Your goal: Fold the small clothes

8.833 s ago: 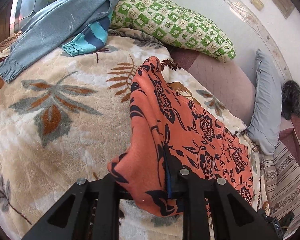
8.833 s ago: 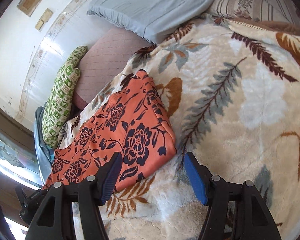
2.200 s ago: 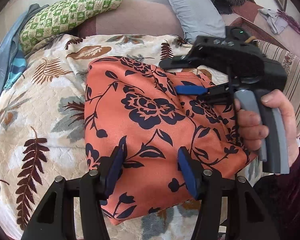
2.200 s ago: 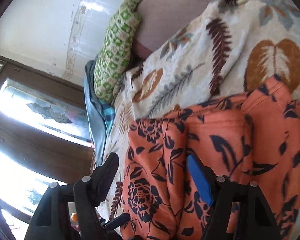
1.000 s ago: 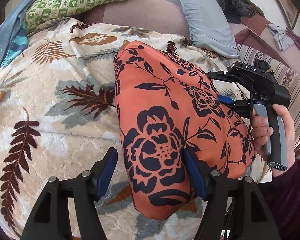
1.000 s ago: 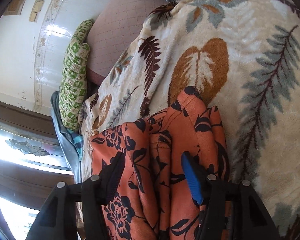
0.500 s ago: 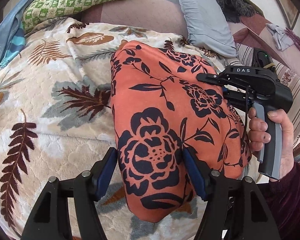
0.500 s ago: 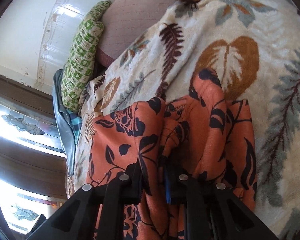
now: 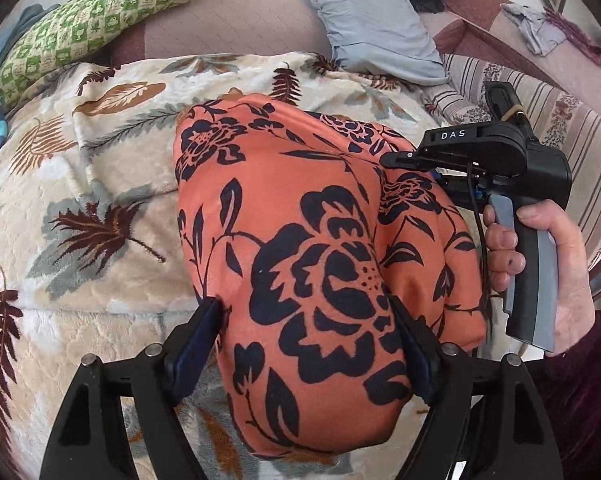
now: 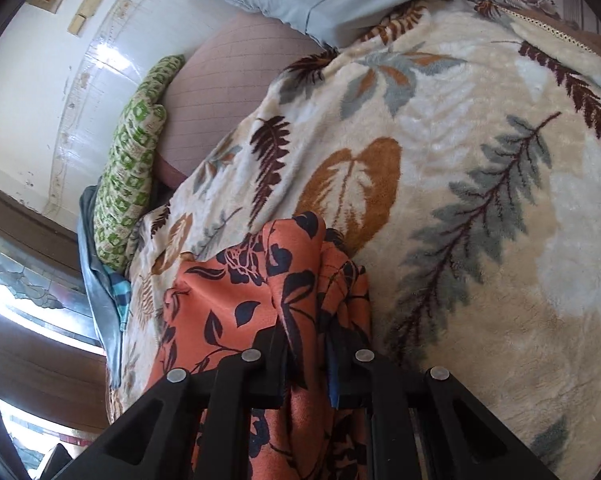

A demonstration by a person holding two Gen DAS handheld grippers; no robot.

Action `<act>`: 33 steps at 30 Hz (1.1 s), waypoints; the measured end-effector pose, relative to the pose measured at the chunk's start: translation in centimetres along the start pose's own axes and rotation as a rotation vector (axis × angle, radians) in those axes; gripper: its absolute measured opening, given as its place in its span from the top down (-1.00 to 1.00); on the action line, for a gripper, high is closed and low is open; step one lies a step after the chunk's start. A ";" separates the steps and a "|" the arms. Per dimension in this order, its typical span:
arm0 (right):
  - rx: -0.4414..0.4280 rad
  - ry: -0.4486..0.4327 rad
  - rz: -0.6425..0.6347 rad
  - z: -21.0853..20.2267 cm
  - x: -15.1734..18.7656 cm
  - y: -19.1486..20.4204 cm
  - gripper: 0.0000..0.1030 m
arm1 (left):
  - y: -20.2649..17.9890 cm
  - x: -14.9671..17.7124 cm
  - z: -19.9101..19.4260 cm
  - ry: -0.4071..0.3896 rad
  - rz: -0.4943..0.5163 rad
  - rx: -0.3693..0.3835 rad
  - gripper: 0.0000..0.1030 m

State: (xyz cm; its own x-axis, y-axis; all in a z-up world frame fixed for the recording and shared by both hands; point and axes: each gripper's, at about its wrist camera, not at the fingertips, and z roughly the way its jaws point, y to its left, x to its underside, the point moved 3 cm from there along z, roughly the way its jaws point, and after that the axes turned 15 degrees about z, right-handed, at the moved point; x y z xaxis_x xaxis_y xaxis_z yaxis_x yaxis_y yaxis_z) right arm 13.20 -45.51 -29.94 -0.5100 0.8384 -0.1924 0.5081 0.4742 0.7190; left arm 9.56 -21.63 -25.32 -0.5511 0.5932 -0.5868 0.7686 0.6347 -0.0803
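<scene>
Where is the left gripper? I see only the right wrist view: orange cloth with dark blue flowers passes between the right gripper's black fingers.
Observer: The left gripper straddles the near end of the orange cloth; its jaws have just been opening, cloth between them.
Operator: Folded there?
Observer: Yes, a thick rounded bundle over the beige leaf-patterned blanket.
Operator: Where does the right gripper grip?
Observer: At the bundle's far right edge; its jaws have just been closing.

White letters "DAS" on the black right gripper (image 9: 410, 159) body
</scene>
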 end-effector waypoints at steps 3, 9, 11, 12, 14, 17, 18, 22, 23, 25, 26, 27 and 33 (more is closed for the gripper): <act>0.056 0.071 -0.027 2.4 0.4 -0.4 0.68 | 1.5 0.5 -0.4 0.038 -0.074 0.052 -0.61; -0.040 0.118 0.104 0.7 -0.5 -1.7 0.42 | 2.1 -1.7 -4.7 -0.047 -0.060 0.036 -0.61; -0.070 0.065 0.104 -1.3 -0.8 -1.9 0.28 | 2.1 -2.9 -5.7 -0.084 -0.037 0.019 -0.61; -0.083 0.033 0.095 -2.5 -0.8 -2.0 0.05 | 2.2 -3.4 -5.8 -0.095 -0.036 0.011 -0.61; -0.141 -0.035 0.073 -5.5 -0.4 -2.0 -0.19 | 2.5 -4.4 -5.7 -0.109 -0.041 0.000 -0.61; -0.267 -0.024 -0.040 -8.4 1.7 -0.3 -0.19 | 3.3 -5.1 -4.5 -0.090 -0.030 -0.107 -0.61; -0.288 0.002 -0.073 -8.6 2.6 0.5 -0.14 | 3.8 -4.9 -4.1 -0.068 -0.035 -0.154 -0.61; -0.122 0.025 -0.178 -8.4 6.6 1.7 0.00 | 4.6 -3.2 -2.0 -0.014 -0.037 -0.197 -0.61; -0.119 0.036 -0.184 -8.7 7.3 1.4 0.00 | 4.3 -2.7 -1.3 0.009 -0.010 -0.223 -0.62; -0.124 0.060 -0.166 -9.5 8.0 0.4 0.00 | 4.0 -1.7 0.4 0.060 0.060 -0.292 -0.66; -0.122 0.058 -0.155 -9.8 8.4 -0.2 -0.02 | 4.0 -1.3 1.0 0.072 0.071 -0.302 -0.67; -0.115 0.056 -0.151 -10.2 8.8 -0.7 -0.07 | 4.4 -1.0 1.2 0.068 0.049 -0.291 -0.69; -0.015 0.123 -0.182 -7.5 11.5 -1.7 -0.21 | 4.8 -1.0 0.3 0.070 -0.019 -0.236 -0.71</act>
State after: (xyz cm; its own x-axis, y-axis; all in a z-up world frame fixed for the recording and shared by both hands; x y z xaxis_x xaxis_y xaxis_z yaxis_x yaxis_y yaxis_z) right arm 1.27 -38.67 -28.41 -0.6734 0.7000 -0.2378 0.3904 0.6099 0.6896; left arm 13.91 -19.30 -25.36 -0.5927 0.6076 -0.5288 0.6651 0.7395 0.1042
